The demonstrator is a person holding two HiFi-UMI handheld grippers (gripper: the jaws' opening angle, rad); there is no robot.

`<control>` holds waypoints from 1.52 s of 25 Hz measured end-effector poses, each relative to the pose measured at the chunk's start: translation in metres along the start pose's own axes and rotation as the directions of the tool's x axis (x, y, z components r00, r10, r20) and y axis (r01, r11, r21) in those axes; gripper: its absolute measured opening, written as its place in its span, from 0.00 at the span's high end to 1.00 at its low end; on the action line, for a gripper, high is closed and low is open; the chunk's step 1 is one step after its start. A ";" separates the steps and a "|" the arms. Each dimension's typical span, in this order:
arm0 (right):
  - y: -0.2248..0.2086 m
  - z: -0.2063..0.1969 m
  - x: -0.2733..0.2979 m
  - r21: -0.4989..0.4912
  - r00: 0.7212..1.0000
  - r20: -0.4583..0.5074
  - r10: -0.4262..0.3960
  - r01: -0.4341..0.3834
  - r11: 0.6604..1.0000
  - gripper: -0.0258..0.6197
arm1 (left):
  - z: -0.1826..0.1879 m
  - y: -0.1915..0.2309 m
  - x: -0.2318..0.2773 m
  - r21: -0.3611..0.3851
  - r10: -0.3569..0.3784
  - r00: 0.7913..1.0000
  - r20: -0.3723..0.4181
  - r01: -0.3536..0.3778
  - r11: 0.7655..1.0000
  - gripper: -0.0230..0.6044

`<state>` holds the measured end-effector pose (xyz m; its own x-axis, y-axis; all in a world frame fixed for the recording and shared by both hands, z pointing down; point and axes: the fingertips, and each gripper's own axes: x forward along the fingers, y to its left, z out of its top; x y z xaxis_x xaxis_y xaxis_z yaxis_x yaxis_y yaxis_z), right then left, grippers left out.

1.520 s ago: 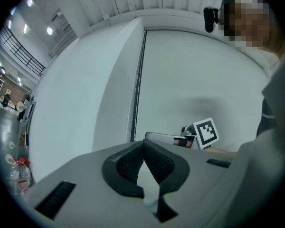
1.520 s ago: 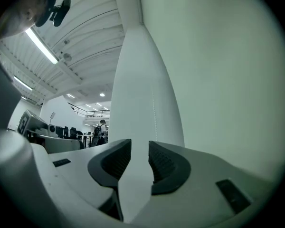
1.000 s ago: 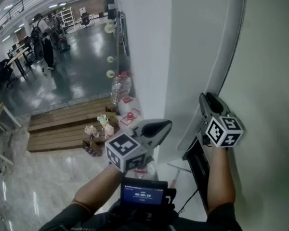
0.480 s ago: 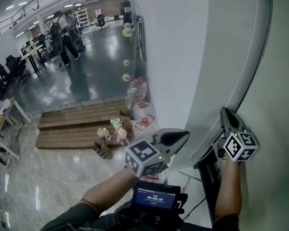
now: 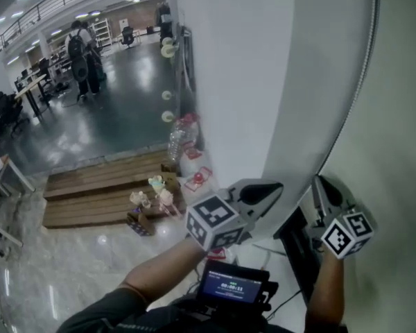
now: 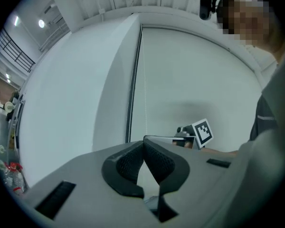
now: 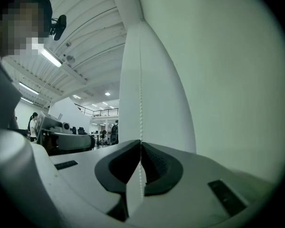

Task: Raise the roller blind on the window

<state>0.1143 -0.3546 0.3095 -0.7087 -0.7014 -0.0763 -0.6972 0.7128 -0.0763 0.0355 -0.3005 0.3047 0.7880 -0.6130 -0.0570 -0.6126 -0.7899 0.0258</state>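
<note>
The pale roller blind (image 5: 402,151) covers the window at the right, bordered by a dark frame strip (image 5: 364,68). A thin white bead chain (image 7: 140,80) hangs in front of the white wall pillar (image 5: 243,82). My right gripper (image 7: 141,142) is shut on this chain, which runs down between its pads. In the head view it (image 5: 319,182) sits low beside the frame. My left gripper (image 5: 277,186) points at the pillar's edge just to the left. Its jaws (image 6: 144,140) are closed, and the thin chain (image 6: 145,80) meets their tips. The right gripper's marker cube (image 6: 203,133) shows behind them.
A dark stand (image 5: 301,255) is below the window by my arms. A small screen (image 5: 232,283) hangs at my chest. Left of the pillar, bottles and bags (image 5: 184,151) lie by a low wooden platform (image 5: 97,186). A person (image 5: 80,54) stands far off in the hall.
In the head view my right gripper has come lower along the window frame. The left gripper has shifted slightly toward the pillar, and the view itself has swung.
</note>
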 end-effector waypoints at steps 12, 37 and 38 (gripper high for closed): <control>0.037 0.014 -0.050 -0.004 0.999 -0.007 -0.031 0.031 1.000 0.95 | 0.030 -0.043 0.031 -0.001 -0.189 0.981 0.032 0.189 0.982 0.98; 0.056 0.013 -0.052 0.024 1.000 -0.030 -0.001 0.001 1.000 0.95 | 0.066 -0.070 0.057 -0.045 -0.410 0.908 0.080 0.415 0.909 0.73; 0.058 0.011 -0.050 0.027 0.999 -0.037 0.012 -0.011 1.000 0.95 | 0.067 -0.071 0.056 -0.037 -0.412 0.908 0.078 0.416 0.909 0.71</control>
<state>0.1105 -0.2781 0.2977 -0.7202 -0.6926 -0.0407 -0.6865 0.7199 -0.1026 0.1195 -0.2776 0.2325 0.9632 -0.2295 -0.1401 -0.2267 -0.9733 0.0363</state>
